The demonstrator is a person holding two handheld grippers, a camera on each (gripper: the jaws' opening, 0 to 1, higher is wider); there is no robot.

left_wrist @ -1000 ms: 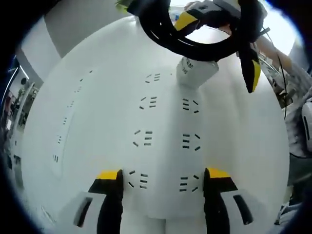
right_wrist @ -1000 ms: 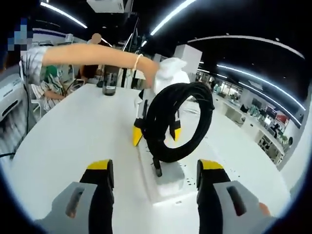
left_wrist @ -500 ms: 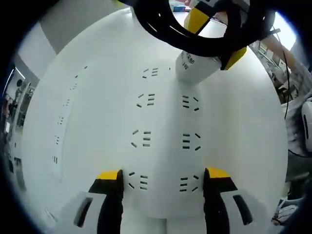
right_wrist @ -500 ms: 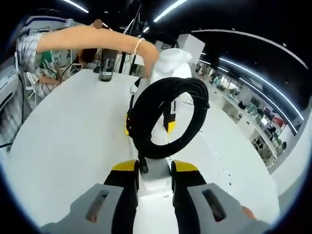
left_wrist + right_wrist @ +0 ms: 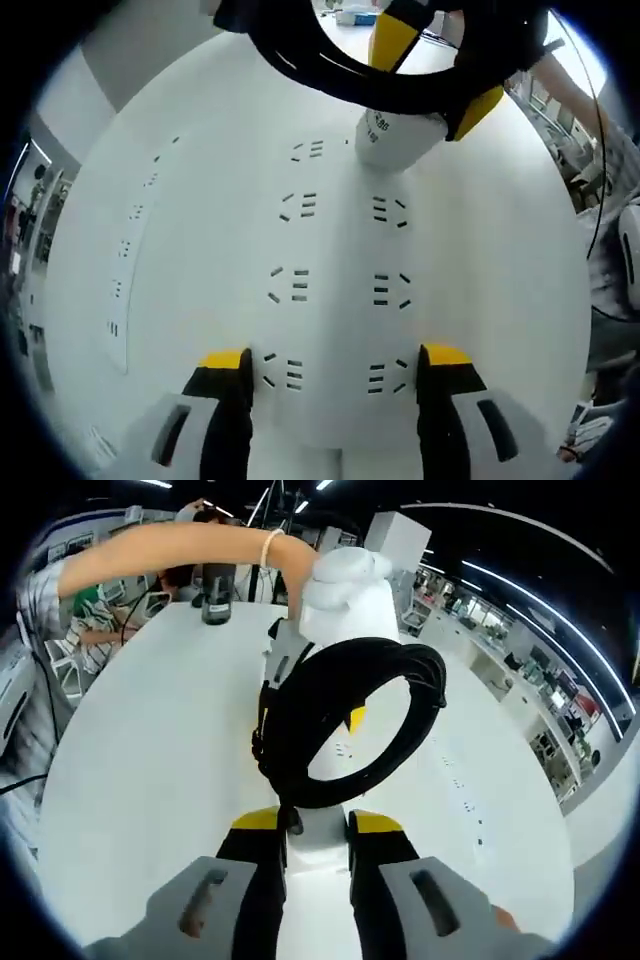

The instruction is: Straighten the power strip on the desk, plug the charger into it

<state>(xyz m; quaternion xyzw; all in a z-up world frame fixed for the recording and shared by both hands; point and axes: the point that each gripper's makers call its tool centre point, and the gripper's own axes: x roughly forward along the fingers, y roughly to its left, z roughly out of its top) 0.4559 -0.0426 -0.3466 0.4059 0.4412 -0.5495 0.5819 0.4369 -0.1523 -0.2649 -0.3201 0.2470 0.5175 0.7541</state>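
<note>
Right claw grips the charger; left claw brackets the power strip, contact unclear; misaligned prongs could jam.

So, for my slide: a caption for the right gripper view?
Right gripper clamps the white charger, its coiled black cable looped above the power strip.

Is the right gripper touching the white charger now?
Touching. In the right gripper view, the right gripper has both jaws pressed against the sides of the white charger, no gap showing, below the coiled black cable.
</note>
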